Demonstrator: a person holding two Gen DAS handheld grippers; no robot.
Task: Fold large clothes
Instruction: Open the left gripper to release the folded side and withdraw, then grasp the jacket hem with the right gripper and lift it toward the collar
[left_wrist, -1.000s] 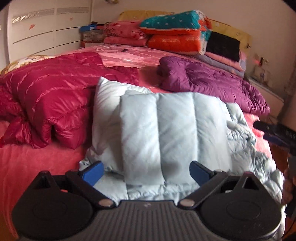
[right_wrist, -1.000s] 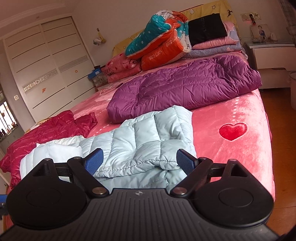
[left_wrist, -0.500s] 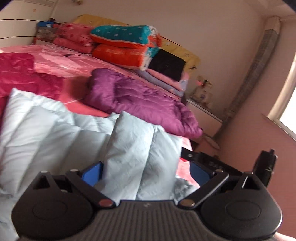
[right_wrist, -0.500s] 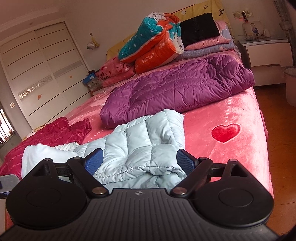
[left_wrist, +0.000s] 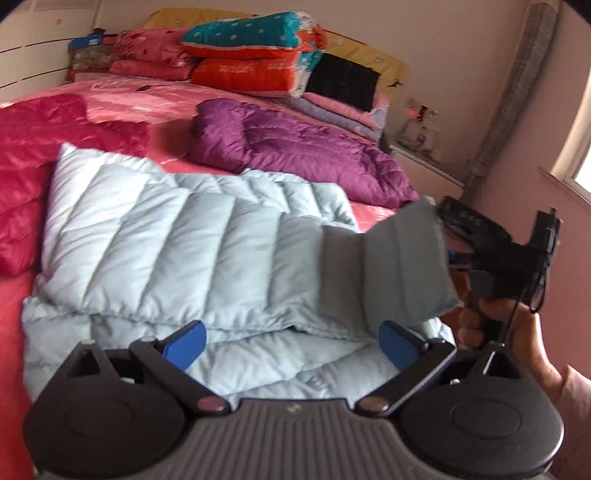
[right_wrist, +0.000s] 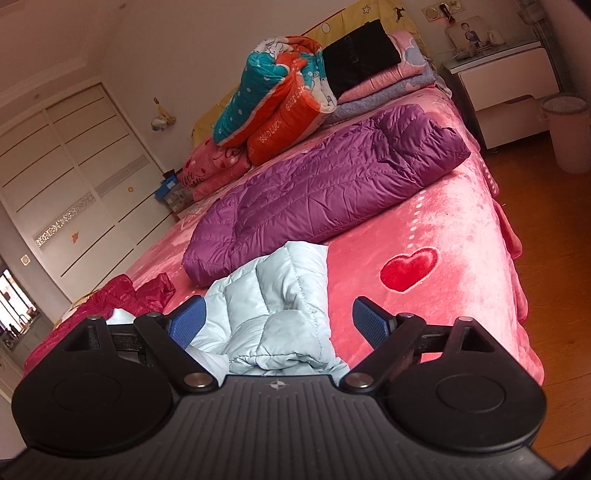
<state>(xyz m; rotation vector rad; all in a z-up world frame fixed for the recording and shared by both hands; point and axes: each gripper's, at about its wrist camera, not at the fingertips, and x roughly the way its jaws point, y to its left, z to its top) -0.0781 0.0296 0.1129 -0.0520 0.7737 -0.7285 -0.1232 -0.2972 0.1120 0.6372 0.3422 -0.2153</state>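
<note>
The light blue down jacket (left_wrist: 177, 240) lies on the pink bedspread (right_wrist: 454, 295) near the bed's front edge, folded over on itself in layers, its quilted panels running across. One end of it, a sleeve-like flap (left_wrist: 399, 266), is raised off the bed toward the right gripper (left_wrist: 480, 240), which shows in the left wrist view as a dark body beside the flap with a hand (left_wrist: 517, 332) around its handle; whether its fingers touch the cloth there cannot be told. In the right wrist view that gripper's blue pads (right_wrist: 369, 325) stand wide apart with the jacket's bunched edge lying between and below them, not pinched. The left gripper (left_wrist: 291, 339) hovers over the jacket's near edge, its jaws also spread wide and empty.

Just beyond the jacket lies a purple down jacket (right_wrist: 332, 192), spread across the bed. On the left a crimson down jacket (left_wrist: 33, 166) touches the blue one's side. At the head of the bed are stacked quilts (left_wrist: 255, 51) and folded blankets. A nightstand (right_wrist: 502, 85) and a waste bin (right_wrist: 569, 133) stand on the wooden floor beside the bed, and a white wardrobe (right_wrist: 74, 184) lines the far wall.
</note>
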